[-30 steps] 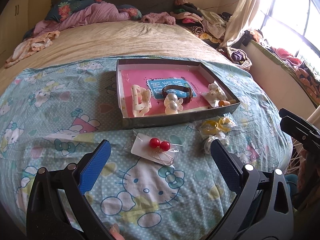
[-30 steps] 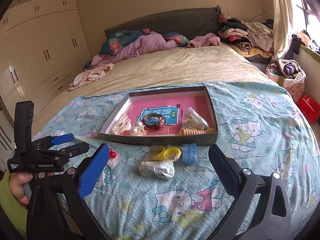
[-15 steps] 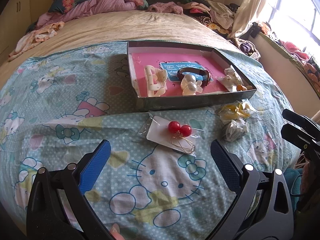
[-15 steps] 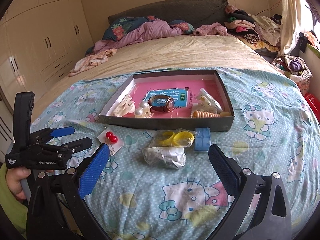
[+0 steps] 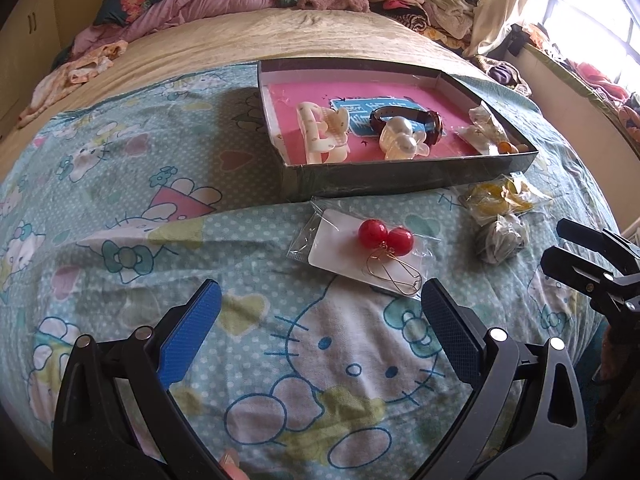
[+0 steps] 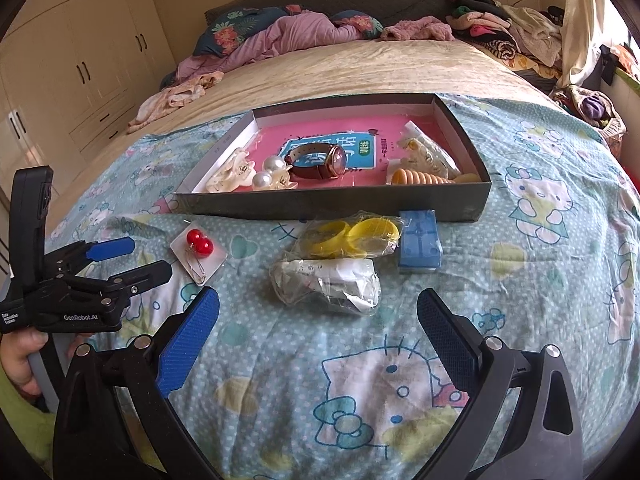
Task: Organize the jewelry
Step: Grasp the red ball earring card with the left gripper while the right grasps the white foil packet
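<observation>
A dark shallow box (image 5: 400,178) (image 6: 332,202) with a pink floor holds a cream hair claw (image 5: 320,132), a pearl clip (image 5: 400,142), a brown watch (image 6: 320,162) and a bagged item. In front of it on the bedspread lie red ball earrings on a white card (image 5: 384,238) (image 6: 200,242), a bag of yellow rings (image 6: 352,234), a crumpled clear bag (image 6: 328,284) and a blue block (image 6: 420,242). My left gripper (image 5: 320,312) (image 6: 132,258) is open just short of the earring card. My right gripper (image 6: 318,320) is open, just short of the crumpled bag.
The bed carries a Hello Kitty sheet (image 6: 400,360); pillows and heaped clothes (image 6: 288,32) lie at the head. Wardrobes (image 6: 80,60) stand at the left, a window and laundry at the right. A hand (image 6: 20,356) holds the left gripper's handle.
Both grippers have moved forward and lower toward the loose items; the earring card and the bags now look closer. Both stay open.
</observation>
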Available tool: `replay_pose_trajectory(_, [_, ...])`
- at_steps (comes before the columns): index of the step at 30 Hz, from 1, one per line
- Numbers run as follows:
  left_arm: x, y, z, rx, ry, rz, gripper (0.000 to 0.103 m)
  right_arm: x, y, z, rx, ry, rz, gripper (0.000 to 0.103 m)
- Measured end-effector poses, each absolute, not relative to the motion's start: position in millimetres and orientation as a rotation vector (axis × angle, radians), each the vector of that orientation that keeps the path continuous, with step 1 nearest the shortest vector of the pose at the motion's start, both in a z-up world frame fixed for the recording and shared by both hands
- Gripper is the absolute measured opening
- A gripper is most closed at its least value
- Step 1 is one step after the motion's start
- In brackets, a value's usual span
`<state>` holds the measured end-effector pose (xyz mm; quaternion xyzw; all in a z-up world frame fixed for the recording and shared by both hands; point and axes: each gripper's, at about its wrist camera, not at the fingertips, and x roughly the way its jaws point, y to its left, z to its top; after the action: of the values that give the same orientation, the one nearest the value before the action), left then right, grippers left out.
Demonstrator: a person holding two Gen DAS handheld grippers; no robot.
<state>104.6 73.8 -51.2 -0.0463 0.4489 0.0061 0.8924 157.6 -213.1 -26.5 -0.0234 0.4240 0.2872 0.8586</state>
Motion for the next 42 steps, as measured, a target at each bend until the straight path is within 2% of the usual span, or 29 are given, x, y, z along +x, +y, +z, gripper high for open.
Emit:
replay_pose_trajectory(11, [114, 66, -65, -0.061, 0.957, -0.013, 0.093, 195, -204, -64, 0.054, 1.016, 0.59, 0.099])
replay_pose_trajectory(17, [123, 62, -69, -0.059, 0.962, -0.025, 0.093, 198, -192, -72, 0.0, 1.005, 0.589, 0.098])
replay_pose_trajectory(19, [126, 59, -69, -0.061, 0.959, -0.029, 0.093, 196, -187, -72, -0.036, 0.985, 0.596, 0.087])
replay_pose_trajectory(20, [127, 58, -69, -0.062, 0.956, -0.034, 0.093, 195, -186, -72, -0.04, 0.981, 0.615, 0.078])
replay_pose_trajectory(22, [129, 54, -68, -0.06, 0.95, -0.042, 0.093, 193, -188, -70, -0.031, 0.976, 0.625, 0.075])
replay_pose_trajectory(26, [134, 45, -70, -0.04, 0.937, -0.051, 0.093, 188, -197, -67, -0.004, 0.98, 0.644, 0.074])
replay_pose_trajectory(27, [134, 42, -70, -0.032, 0.936, -0.048, 0.092, 186, -199, -66, 0.005, 0.981, 0.652, 0.074])
replay_pose_trajectory(28, [135, 40, -70, -0.025, 0.932, -0.047, 0.086, 184, -202, -65, 0.012, 0.982, 0.655, 0.074])
replay_pose_trajectory(32, [133, 33, -68, 0.011, 0.93, -0.056, 0.081, 177, -212, -58, 0.049, 0.981, 0.671, 0.074])
replay_pose_trajectory(42, [106, 41, -27, -0.042, 0.847, -0.084, 0.08, 163, -230, -27, 0.051, 0.903, 0.689, 0.074])
